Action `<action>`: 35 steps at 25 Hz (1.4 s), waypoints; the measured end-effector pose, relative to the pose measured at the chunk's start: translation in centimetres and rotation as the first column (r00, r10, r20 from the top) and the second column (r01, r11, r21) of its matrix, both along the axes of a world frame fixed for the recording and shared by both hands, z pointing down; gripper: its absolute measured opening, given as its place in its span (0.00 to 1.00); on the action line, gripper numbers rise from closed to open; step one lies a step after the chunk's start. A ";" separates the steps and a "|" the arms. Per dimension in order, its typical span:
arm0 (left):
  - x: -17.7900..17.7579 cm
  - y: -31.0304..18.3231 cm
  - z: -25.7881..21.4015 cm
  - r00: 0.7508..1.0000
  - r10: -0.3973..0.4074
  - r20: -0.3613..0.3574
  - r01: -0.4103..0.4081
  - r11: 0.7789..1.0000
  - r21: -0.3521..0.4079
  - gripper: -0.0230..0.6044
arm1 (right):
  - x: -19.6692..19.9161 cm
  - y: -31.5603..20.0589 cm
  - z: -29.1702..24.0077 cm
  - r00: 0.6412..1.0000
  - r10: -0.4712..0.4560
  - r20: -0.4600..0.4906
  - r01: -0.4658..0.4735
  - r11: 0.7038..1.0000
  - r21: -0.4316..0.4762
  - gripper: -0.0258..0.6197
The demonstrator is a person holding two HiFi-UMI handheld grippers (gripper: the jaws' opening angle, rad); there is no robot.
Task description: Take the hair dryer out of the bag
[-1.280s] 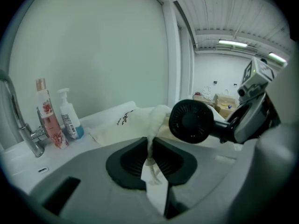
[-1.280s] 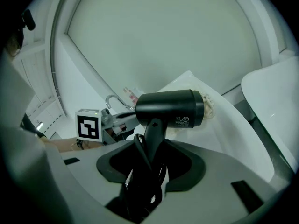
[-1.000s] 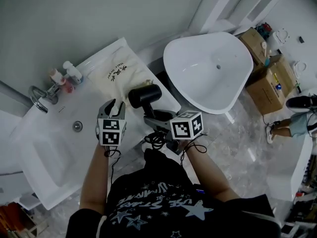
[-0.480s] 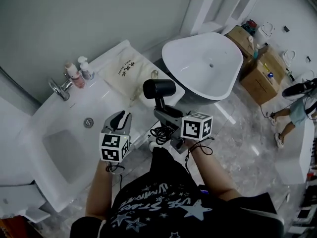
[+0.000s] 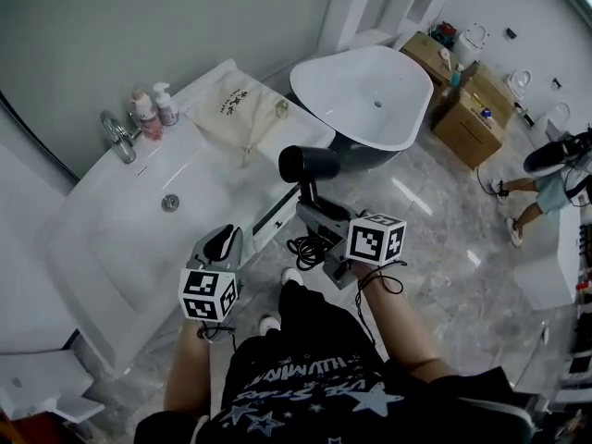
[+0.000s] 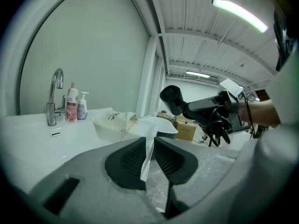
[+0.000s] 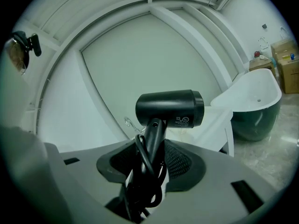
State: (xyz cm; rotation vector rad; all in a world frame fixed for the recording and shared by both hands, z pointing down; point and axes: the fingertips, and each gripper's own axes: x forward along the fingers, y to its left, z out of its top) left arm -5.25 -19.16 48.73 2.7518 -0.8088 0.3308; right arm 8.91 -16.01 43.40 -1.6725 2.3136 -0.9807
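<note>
Right tongs (image 5: 319, 213): clenched on the hair dryer (image 5: 310, 165) by its handle, with part of the coiled cord (image 5: 305, 248) caught in the same grip so it cannot trail.
Left tongs (image 5: 220, 243): closing on nothing; probably no longer needed to steady the cloth bag (image 5: 240, 109).
Hair dryer: centre of the head view, barrel up, in the air, well apart from the cloth bag.
Cloth bag: lies slack on the white worktop (image 5: 199, 169), upper left; the removal looks done.

hair dryer (image 5: 308, 165): black | bag (image 5: 237, 111): cream, dark print | bathtub (image 5: 356, 86): white, dark outside
</note>
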 end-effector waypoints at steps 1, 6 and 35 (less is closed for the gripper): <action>0.0 0.5 -0.1 1.000 0.011 0.001 -0.011 1.000 0.004 0.15 | -0.2 0.6 -0.1 1.000 0.006 0.001 -0.006 1.000 -0.001 0.32; 0.4 4.4 -0.4 0.998 0.063 0.021 -0.064 0.997 0.034 0.14 | -0.6 4.8 -0.3 0.999 0.045 0.018 -0.045 0.999 0.006 0.32; 1.9 24.2 -0.5 0.979 0.036 0.200 -0.065 0.987 0.145 0.08 | -1.5 27.8 0.9 0.999 0.023 0.033 -0.023 1.000 -0.002 0.32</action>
